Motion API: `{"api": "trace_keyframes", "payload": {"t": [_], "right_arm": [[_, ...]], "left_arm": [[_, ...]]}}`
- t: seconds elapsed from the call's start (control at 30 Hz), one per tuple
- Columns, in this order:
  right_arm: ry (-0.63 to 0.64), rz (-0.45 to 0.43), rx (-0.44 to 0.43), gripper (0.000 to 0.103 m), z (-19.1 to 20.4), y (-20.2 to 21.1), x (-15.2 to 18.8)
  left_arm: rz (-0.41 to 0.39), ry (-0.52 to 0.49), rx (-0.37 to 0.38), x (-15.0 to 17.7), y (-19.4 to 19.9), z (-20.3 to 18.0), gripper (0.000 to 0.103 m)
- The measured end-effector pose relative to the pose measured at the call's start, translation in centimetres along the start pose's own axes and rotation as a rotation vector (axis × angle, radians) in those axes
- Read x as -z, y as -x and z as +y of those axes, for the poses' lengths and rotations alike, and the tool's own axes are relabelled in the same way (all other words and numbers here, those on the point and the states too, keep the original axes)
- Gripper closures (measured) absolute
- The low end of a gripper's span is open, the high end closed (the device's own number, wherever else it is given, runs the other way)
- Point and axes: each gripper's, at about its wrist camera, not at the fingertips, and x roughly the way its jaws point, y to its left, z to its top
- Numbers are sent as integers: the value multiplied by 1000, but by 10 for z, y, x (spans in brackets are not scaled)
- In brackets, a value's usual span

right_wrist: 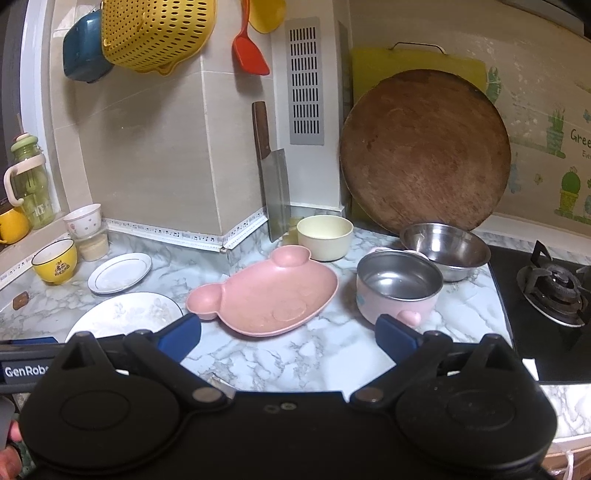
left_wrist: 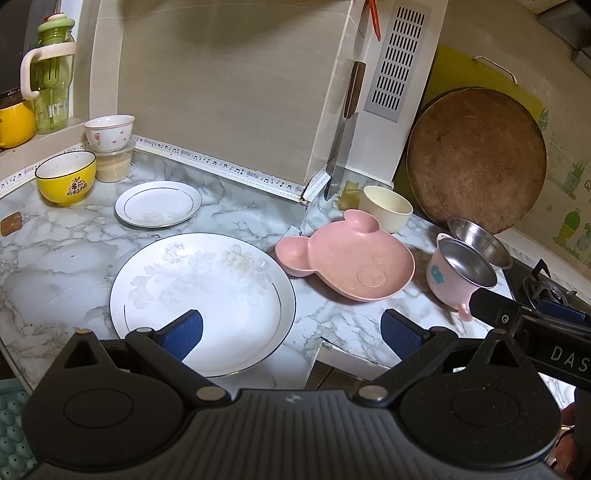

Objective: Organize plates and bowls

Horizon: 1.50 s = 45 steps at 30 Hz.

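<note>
A large white flowered plate point(left_wrist: 207, 295) lies on the marble counter just ahead of my open, empty left gripper point(left_wrist: 291, 332); it also shows in the right wrist view point(right_wrist: 125, 314). A small white plate point(left_wrist: 158, 203) point(right_wrist: 120, 272) lies behind it. A pink bear-shaped plate point(left_wrist: 351, 262) point(right_wrist: 269, 295) lies ahead of my open, empty right gripper point(right_wrist: 288, 338). A cream bowl point(right_wrist: 325, 236), a pink steel-lined bowl point(right_wrist: 397, 291) and a steel bowl point(right_wrist: 445, 249) stand at the right. A yellow bowl point(left_wrist: 66, 182) and a white patterned bowl point(left_wrist: 109, 132) stand at the far left.
A cleaver point(right_wrist: 273, 184) leans on the wall corner. A round wooden board point(right_wrist: 424, 151) leans against the back wall. A gas hob point(right_wrist: 554, 291) is at the right. A green bottle point(left_wrist: 51, 74) stands on the left sill. A yellow colander point(right_wrist: 151, 33) hangs above.
</note>
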Motion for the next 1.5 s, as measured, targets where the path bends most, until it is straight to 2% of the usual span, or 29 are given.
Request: {"api": "trace_keyframes", "payload": {"t": [0.27,0.4,0.47,0.53,0.57,0.6,0.67,0.7,0.73,0.77,0.87,0.9,1.0,1.07,1.2,1.5], "right_arm": [[54,13,-91,3,9,-30,-11],[123,68,-173,9,23,-66,-14],[139,113,-218,19,29,-86,-14],[146,168,-261,21,38,-106,-14],[149,206,-283,21,43,-118,-14],[148,235,-303,22,47,-127,-13],[147,295,-328,30,58,-147,-10],[144,325,-339,32,62,-155,-9],[134,358,-350,38,67,-164,-8],[125,386,-362,45,71,-171,-7],[123,433,-381,50,81,-186,-2],[132,443,-383,51,82,-188,-2],[108,486,-401,63,84,-197,0],[63,526,-423,77,82,-204,1],[9,558,-440,89,80,-211,2],[-15,578,-424,91,74,-201,7]], "left_arm": [[12,50,-55,-7,-23,23,0],[23,78,-153,-13,-42,46,0],[27,93,-186,-15,-51,61,0],[52,129,-236,-17,-63,83,1],[66,148,-257,-18,-69,94,3],[77,160,-279,-18,-75,105,10],[114,176,-320,-20,-87,124,16],[135,188,-333,-21,-92,133,22],[151,200,-331,-21,-96,141,29],[166,216,-319,-21,-100,147,31],[212,268,-302,-19,-108,162,40],[219,283,-297,-17,-109,165,46],[231,319,-257,-15,-113,170,61],[236,333,-242,-15,-113,170,67],[242,376,-201,-15,-113,174,85],[257,332,-218,-11,-98,167,88]]}}
